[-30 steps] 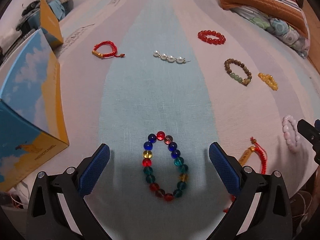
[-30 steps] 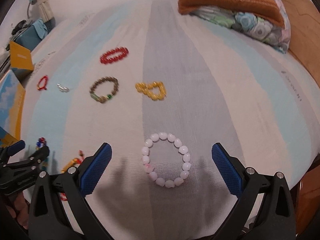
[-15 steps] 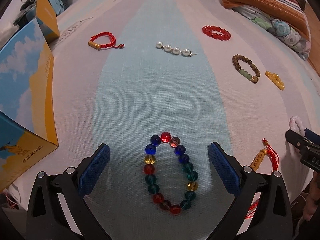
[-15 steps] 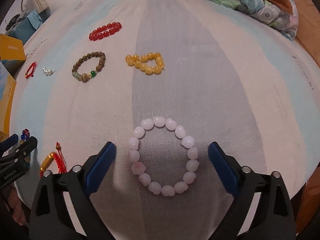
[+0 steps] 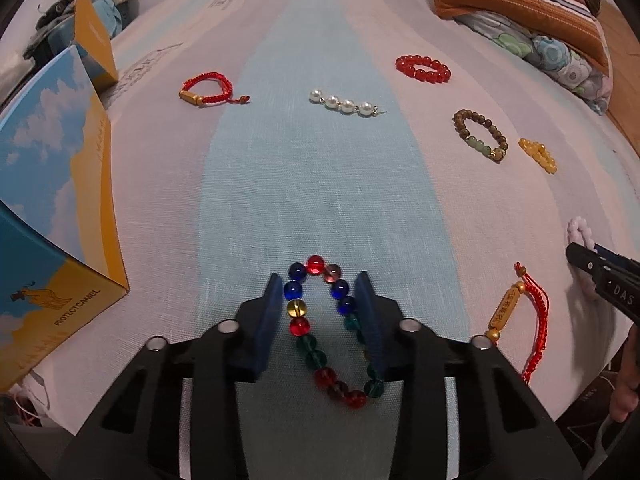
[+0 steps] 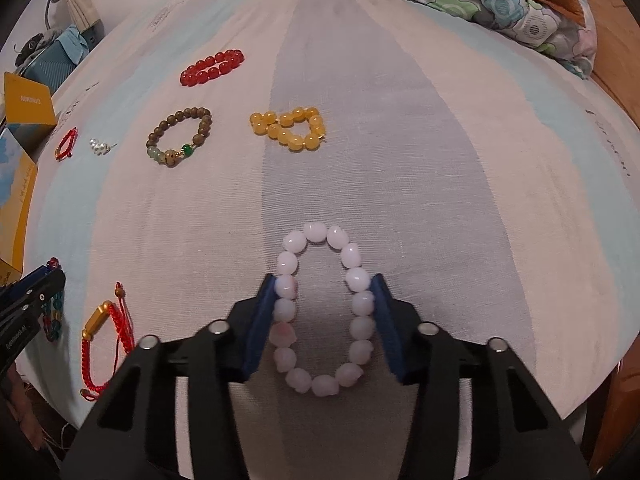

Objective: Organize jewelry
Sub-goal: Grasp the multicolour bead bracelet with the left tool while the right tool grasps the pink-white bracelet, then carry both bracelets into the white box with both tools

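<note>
A: Below, between the blue pads of the left gripper, we see the multicoloured bead bracelet lying on the striped bed sheet. Its jaws have just been closing. They stand narrow, squeezing the loop into a long oval, the right pad against the beads; whether the left pad touches them we cannot tell.

B: And the right gripper?

A: We note the same there. Its jaws have just been closing on the pale pink bead bracelet, and both pads press the loop's sides on the sheet.

B: What lies ahead of the left gripper?

A: Well ahead we mark a pearl strand, with a red cord bracelet to its left and a red bead bracelet to its right. Nearer, on the right, lie a brown bead bracelet and a yellow bead bracelet. Just right of the gripper lies a second red cord bracelet with a gold tube. On its left stands a blue and yellow box.
</note>
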Demonstrator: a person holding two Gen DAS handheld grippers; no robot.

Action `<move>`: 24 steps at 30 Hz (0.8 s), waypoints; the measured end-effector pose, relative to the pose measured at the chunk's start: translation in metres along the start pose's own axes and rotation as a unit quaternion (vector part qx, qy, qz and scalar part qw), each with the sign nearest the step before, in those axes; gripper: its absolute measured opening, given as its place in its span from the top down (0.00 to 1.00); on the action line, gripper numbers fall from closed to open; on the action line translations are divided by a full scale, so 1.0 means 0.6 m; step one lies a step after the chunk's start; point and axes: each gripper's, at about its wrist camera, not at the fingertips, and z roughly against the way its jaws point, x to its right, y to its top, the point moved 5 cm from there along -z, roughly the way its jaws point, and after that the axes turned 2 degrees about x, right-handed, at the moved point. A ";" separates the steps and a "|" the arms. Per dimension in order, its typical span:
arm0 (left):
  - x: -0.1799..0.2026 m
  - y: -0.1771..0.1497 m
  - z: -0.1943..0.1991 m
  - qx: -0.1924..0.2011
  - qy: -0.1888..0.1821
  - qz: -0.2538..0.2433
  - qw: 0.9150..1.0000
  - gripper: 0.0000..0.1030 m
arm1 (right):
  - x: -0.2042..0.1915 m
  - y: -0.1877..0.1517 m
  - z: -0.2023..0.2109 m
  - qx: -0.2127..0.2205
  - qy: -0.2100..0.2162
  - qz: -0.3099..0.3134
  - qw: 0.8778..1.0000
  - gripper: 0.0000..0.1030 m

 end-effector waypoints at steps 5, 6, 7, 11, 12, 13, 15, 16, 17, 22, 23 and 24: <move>0.003 0.000 0.002 0.001 -0.014 0.001 1.000 0.82 | 0.007 0.001 0.005 0.002 0.001 -0.003 1.000 0.81; 0.003 0.000 0.003 0.003 -0.016 0.000 1.000 0.82 | 0.007 0.001 0.006 0.004 0.002 -0.003 1.000 0.82; 0.004 0.001 0.004 0.003 -0.019 0.001 1.000 0.82 | 0.009 0.001 0.008 0.005 0.004 -0.005 1.000 0.83; 0.004 0.002 0.009 0.008 -0.028 0.005 1.000 0.91 | 0.011 0.001 0.013 0.010 0.005 -0.009 1.000 0.89; 0.005 0.002 0.011 0.009 -0.029 0.004 1.000 0.91 | 0.011 0.001 0.016 0.013 0.004 -0.010 1.000 0.89; 0.005 0.003 0.012 0.010 -0.029 0.004 1.000 0.91 | 0.011 0.002 0.018 0.015 0.005 -0.011 1.000 0.89; 0.005 0.002 0.011 0.009 -0.030 0.004 1.000 0.91 | 0.010 0.002 0.021 0.019 0.005 -0.010 1.000 0.89; 0.004 0.002 0.011 0.009 -0.031 0.005 0.999 0.91 | 0.010 0.003 0.023 0.022 0.005 -0.011 1.000 0.89; 0.004 0.003 0.012 0.009 -0.031 0.005 0.999 0.91 | 0.010 0.004 0.025 0.024 0.005 -0.011 1.000 0.89; 0.001 0.004 0.018 0.012 -0.031 0.007 0.999 0.91 | 0.010 0.009 0.045 0.047 0.016 -0.023 0.998 0.89; -0.001 0.004 0.019 0.013 -0.030 0.009 0.999 0.91 | 0.012 0.010 0.049 0.052 0.017 -0.023 0.998 0.89; -0.002 0.005 0.021 0.014 -0.031 0.009 0.999 0.91 | 0.012 0.010 0.053 0.056 0.016 -0.023 0.998 0.89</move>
